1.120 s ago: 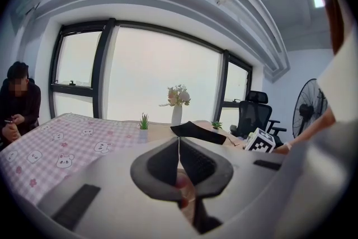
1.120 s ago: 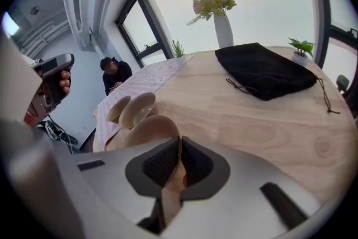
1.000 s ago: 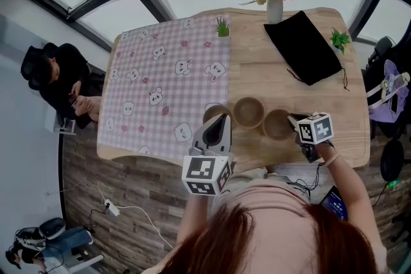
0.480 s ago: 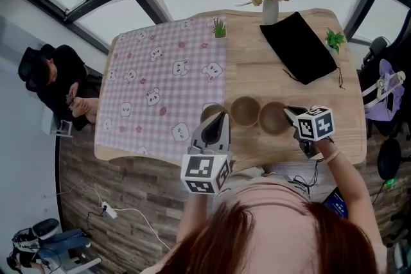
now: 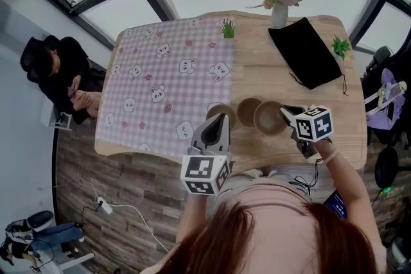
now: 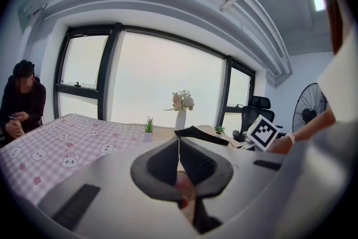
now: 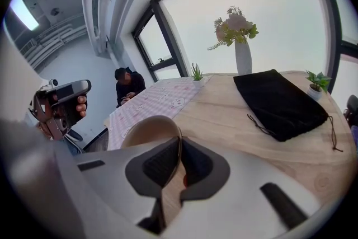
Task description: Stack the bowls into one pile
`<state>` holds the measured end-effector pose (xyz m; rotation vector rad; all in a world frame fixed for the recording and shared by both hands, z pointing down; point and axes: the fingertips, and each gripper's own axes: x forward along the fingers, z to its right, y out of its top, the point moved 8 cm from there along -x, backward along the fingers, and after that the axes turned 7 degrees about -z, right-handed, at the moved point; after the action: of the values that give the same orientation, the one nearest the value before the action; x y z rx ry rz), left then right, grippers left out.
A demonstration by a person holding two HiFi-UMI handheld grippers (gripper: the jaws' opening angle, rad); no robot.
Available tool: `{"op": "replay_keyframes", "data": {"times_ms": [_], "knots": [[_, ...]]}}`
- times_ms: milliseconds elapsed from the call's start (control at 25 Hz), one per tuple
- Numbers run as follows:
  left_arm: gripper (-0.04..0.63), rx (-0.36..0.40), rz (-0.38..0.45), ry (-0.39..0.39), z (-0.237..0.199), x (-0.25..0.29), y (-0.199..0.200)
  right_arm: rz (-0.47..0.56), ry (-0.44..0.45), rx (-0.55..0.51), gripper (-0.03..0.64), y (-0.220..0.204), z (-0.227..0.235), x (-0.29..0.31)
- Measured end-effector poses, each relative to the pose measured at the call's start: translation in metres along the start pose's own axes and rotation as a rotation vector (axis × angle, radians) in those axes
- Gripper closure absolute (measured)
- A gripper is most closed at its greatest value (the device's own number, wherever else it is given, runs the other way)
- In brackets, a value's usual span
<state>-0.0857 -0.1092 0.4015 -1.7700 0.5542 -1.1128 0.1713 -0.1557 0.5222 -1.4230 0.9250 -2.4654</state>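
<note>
Your right tongs (image 7: 179, 148) are clamped on the rim of the right bowl (image 7: 150, 129), which touches the middle bowl (image 5: 247, 110). Your left tongs (image 6: 179, 148) are closed and empty, with the left bowl (image 5: 213, 111) at their tips.

Wooden tabletop (image 5: 270, 74), left half under a pink checked cloth (image 5: 160, 80). Brown plank floor (image 5: 128, 189). Tall black-framed windows (image 6: 162, 81), flat pale daylight. Black office chair (image 6: 254, 112) and standing fan (image 6: 309, 112) beyond the far end.
</note>
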Motion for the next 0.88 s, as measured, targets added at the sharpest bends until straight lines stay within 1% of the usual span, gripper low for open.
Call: {"op": "replay_keyframes", "data": {"times_ms": [320, 600, 720, 880], "knots": [[0.584, -0.005, -0.006, 0.012, -0.019, -0.005, -0.005, 0.001, 0.011, -0.017, 0.601, 0.013, -0.018, 0.02], [0.584, -0.014, -0.013, 0.014, -0.031, -0.006, -0.006, -0.003, 0.003, -0.006, 0.601, 0.022, -0.022, 0.037], [0.584, -0.018, -0.012, 0.022, -0.034, -0.009, -0.006, -0.001, 0.002, -0.001, 0.601, 0.024, -0.024, 0.044], [0.584, -0.018, -0.011, 0.042, -0.031, -0.011, -0.008, -0.011, -0.004, -0.02, 0.601, 0.024, -0.023, 0.058]]}}
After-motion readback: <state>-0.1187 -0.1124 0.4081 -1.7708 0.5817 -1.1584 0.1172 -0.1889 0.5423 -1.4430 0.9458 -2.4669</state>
